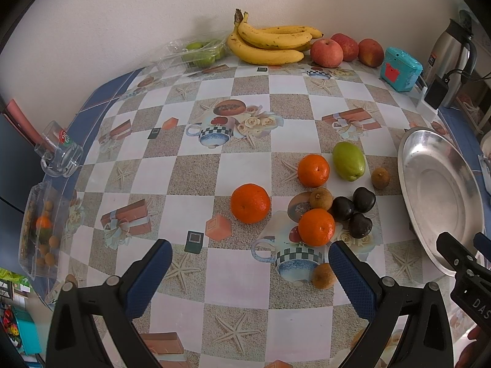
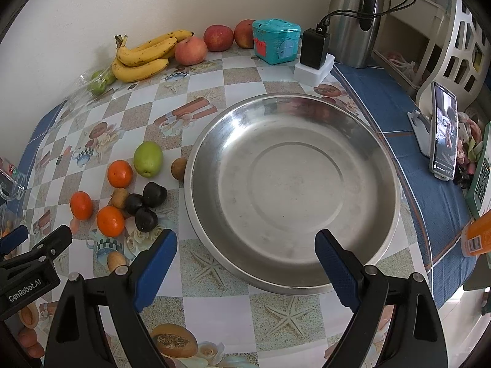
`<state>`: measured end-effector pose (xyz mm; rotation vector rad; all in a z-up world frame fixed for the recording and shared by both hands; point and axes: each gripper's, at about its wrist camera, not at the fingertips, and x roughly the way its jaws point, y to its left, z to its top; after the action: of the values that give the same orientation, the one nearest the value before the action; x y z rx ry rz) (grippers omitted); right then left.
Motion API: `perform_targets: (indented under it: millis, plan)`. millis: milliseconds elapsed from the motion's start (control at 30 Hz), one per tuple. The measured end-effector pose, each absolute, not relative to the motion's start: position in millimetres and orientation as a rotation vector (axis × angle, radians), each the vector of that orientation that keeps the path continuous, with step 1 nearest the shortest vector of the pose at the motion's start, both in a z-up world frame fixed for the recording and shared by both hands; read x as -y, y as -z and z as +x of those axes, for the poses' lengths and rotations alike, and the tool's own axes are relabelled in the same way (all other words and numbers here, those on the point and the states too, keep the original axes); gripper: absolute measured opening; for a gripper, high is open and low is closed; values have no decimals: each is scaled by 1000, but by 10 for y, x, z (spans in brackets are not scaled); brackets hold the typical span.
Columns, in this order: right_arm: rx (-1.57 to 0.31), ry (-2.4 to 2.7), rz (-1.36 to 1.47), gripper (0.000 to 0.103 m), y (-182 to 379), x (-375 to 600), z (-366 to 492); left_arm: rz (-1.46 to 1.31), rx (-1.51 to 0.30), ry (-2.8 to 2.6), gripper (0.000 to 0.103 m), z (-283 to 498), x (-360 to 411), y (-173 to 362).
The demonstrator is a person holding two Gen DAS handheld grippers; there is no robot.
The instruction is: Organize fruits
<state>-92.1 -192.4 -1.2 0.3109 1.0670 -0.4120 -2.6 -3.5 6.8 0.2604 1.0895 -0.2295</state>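
Note:
Three oranges [image 1: 250, 203], a green fruit [image 1: 349, 161], three dark plums [image 1: 353, 211] and small brown fruits [image 1: 321, 199] lie loose on the patterned tablecloth. To their right stands an empty steel bowl [image 1: 442, 190], which fills the right wrist view [image 2: 291, 184]. My left gripper [image 1: 250, 245] hangs open above the near side of the fruit cluster, with nothing between its blue pads. My right gripper [image 2: 245, 236] is open over the bowl's near rim and holds nothing. Each gripper shows at the edge of the other's view, the right gripper [image 1: 462, 239] and the left gripper [image 2: 40, 233].
Bananas [image 1: 270, 43], three apples [image 1: 326, 52] and a plastic tub of green fruit [image 1: 199, 52] line the back wall. A teal box [image 1: 400, 69], a charger [image 2: 314, 49] and a thermos [image 2: 353, 15] stand back right. A glass mug [image 1: 58, 153] and a clamshell [image 1: 40, 230] sit left; a phone [image 2: 443, 135] stands right.

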Motion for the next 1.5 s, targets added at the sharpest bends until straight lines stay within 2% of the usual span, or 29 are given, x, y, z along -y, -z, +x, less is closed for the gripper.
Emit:
perform_targets:
  millis: [1100, 1500]
  plan:
    - [-1080, 418, 304, 92, 62, 1925, -922, 258, -1078, 250, 103, -3, 132, -115]
    - [-1079, 353, 315, 92, 73, 1814, -815, 193, -1019, 214, 103, 70, -100, -151]
